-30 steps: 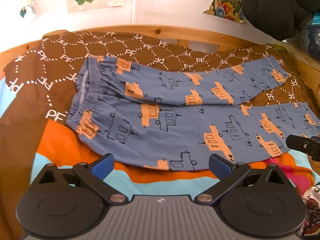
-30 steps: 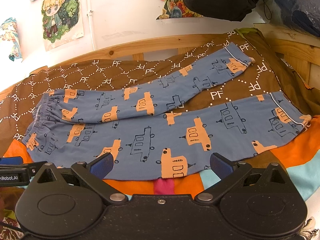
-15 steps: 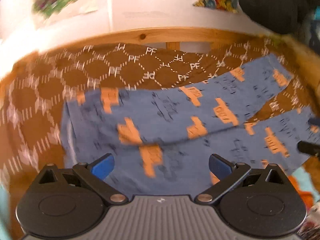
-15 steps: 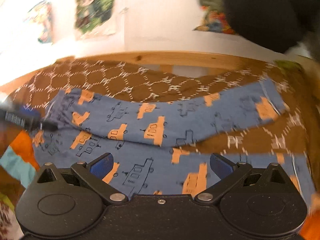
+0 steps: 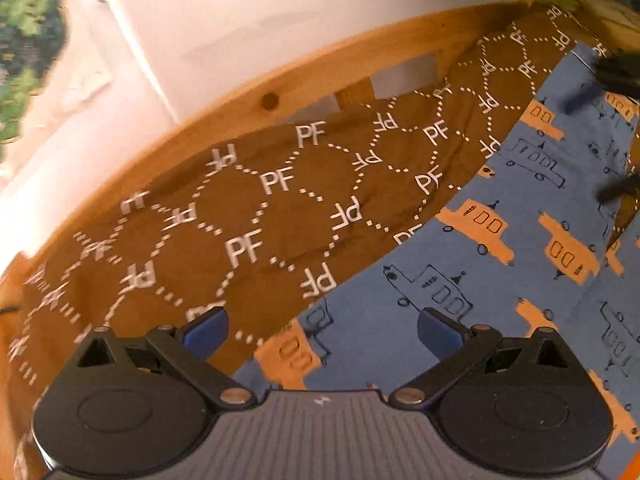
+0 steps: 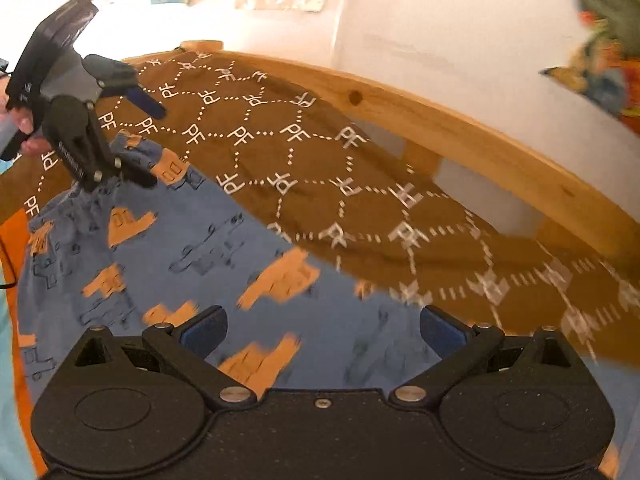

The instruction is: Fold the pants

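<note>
The blue pants (image 5: 460, 264) with orange vehicle prints lie flat on a brown "PF" blanket (image 5: 256, 216). My left gripper (image 5: 322, 334) is open, low over the far edge of the pants. The right wrist view shows the pants (image 6: 192, 248) stretching left, and the left gripper (image 6: 142, 140) there, open astride the far waistband corner and held by a hand (image 6: 24, 132). My right gripper (image 6: 323, 331) is open above the far leg's upper edge. In the left wrist view the right gripper (image 5: 600, 144) is a dark blur at the leg's far end.
A wooden bed rail (image 6: 460, 132) runs behind the blanket, with a white wall (image 5: 280, 8) and posters beyond it. An orange and light blue cover (image 6: 12, 320) lies under the pants on the near left side.
Both grippers have moved forward across the pants toward the far edge and dropped lower. The left has swung toward the waistband corner, the right toward the far leg. Both stay open.
</note>
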A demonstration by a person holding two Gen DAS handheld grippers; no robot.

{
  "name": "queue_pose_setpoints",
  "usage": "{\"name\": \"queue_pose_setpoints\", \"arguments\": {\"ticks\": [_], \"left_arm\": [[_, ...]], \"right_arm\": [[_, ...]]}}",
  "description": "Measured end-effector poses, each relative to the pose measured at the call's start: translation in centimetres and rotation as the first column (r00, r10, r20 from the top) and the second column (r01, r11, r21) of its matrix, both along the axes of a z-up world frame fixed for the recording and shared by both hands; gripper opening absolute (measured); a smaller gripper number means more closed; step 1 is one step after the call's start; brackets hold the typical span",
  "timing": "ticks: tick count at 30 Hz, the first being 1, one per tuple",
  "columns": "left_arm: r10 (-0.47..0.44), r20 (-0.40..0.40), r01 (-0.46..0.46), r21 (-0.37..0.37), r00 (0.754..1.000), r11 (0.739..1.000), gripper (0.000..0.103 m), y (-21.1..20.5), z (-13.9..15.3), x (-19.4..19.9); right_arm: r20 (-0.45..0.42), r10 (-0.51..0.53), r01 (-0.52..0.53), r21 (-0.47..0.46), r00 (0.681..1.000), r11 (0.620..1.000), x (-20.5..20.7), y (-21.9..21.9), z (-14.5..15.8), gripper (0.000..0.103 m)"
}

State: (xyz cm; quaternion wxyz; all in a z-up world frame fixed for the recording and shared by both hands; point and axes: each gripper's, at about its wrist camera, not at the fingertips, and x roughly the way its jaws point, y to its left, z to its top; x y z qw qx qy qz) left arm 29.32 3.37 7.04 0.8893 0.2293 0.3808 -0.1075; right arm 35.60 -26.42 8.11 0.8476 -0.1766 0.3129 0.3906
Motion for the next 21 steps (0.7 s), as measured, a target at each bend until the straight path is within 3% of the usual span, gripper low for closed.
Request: {"name": "queue_pose_setpoints", "arguments": {"ticks": [3, 6, 9, 11, 12, 13, 14, 15, 16, 17, 21], "left_arm": [[-0.028, -0.061, 0.027, -0.028, 0.998, 0.999, 0.099, 0.9, -1.0, 2.9], [-0.037, -0.152, 0.031, -0.040, 0.988, 0.999, 0.082, 2.3, -2.2, 5.1], [-0.058, -0.229, 0.044, -0.062, 0.972, 0.997, 0.059, 3.6, -2.9, 6.3], [-0.088, -0.284, 0.067, -0.081, 0.955, 0.994, 0.043, 4.0, -3.3, 6.7], [-0.104, -0.294, 0.082, -0.086, 0.950, 0.993, 0.039, 4.0, -3.5, 6.6], [-0.111, -0.296, 0.091, -0.081, 0.949, 0.993, 0.028, 3.9, -3.7, 6.7], [-0.116, -0.297, 0.099, -0.072, 0.948, 0.992, 0.014, 3.9, -3.9, 6.6], [-0.117, -0.299, 0.101, -0.068, 0.947, 0.993, 0.010, 3.8, -4.0, 6.4], [-0.115, -0.300, 0.098, -0.070, 0.947, 0.993, 0.004, 3.7, -4.0, 6.3], [-0.110, -0.293, 0.092, -0.073, 0.950, 0.993, 0.002, 3.7, -3.9, 6.1], [-0.080, -0.202, 0.069, -0.060, 0.976, 0.996, 0.001, 3.1, -2.1, 4.6]], "right_arm": [[-0.055, 0.056, -0.057, -0.023, 0.997, 0.998, 4.8, 2.0, -0.9, 0.081], [-0.112, 0.114, -0.125, -0.094, 0.987, 0.988, 8.0, 3.4, -2.5, 0.068], [-0.142, 0.137, -0.160, -0.170, 0.980, 0.972, 9.9, 4.0, -3.9, 0.057], [-0.184, 0.145, -0.179, -0.183, 0.972, 0.967, 10.7, 3.7, -4.4, 0.054], [-0.204, 0.153, -0.191, -0.183, 0.967, 0.964, 11.0, 3.6, -4.6, 0.050], [-0.217, 0.158, -0.200, -0.186, 0.963, 0.962, 11.1, 3.6, -4.7, 0.047], [-0.223, 0.159, -0.203, -0.189, 0.962, 0.961, 11.0, 3.6, -4.7, 0.036], [-0.225, 0.161, -0.205, -0.190, 0.961, 0.960, 10.9, 3.7, -4.7, 0.018], [-0.221, 0.162, -0.207, -0.197, 0.962, 0.958, 10.6, 3.8, -4.7, 0.008], [-0.203, 0.162, -0.205, -0.214, 0.966, 0.955, 10.2, 4.0, -4.6, 0.003], [-0.078, 0.158, -0.173, -0.264, 0.984, 0.949, 8.2, 4.7, -3.2, 0.000]]}}
